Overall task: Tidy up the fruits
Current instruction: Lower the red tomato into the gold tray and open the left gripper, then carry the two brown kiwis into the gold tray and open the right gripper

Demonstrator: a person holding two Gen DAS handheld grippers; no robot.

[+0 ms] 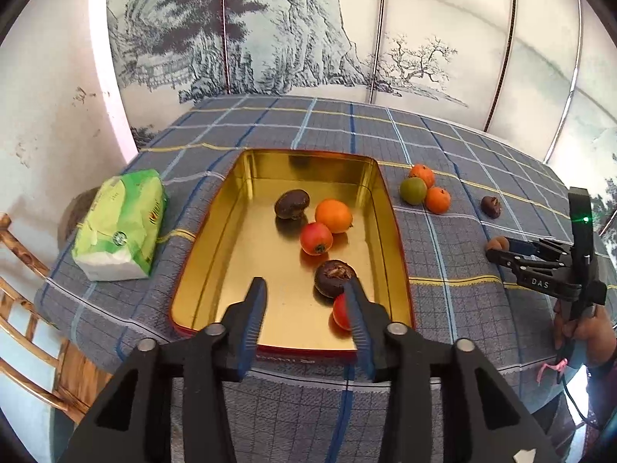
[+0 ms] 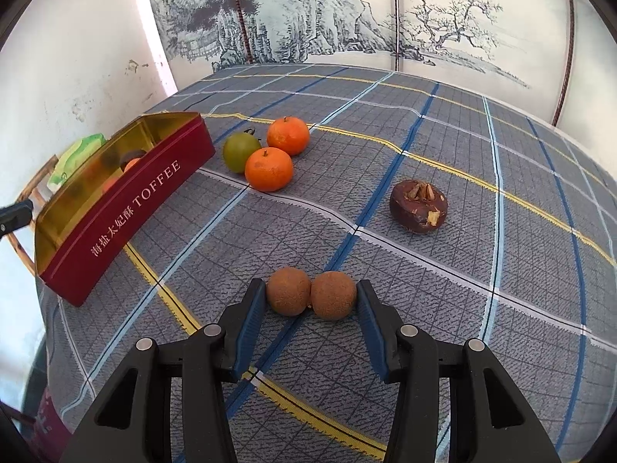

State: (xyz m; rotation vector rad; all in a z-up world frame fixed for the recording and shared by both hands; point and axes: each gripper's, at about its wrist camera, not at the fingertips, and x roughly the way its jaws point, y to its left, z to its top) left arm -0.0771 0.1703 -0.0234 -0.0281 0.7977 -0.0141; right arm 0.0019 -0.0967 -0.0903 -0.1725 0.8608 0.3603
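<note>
The left claw (image 1: 304, 289) hangs open and empty over the tin (image 1: 216, 212); the right claw (image 2: 311, 298) is closed on two joined brown fruits (image 2: 311, 296) resting on the worktop (image 2: 443, 135). The joined pair may split or roll free when lifted, since the pads press only their outer ends. The tin holds five fruits: two dark, two red, one orange. Loose on the worktop: two oranges (image 2: 268, 169), one green fruit (image 2: 241, 152), one dark fruit (image 2: 418, 206).
</note>
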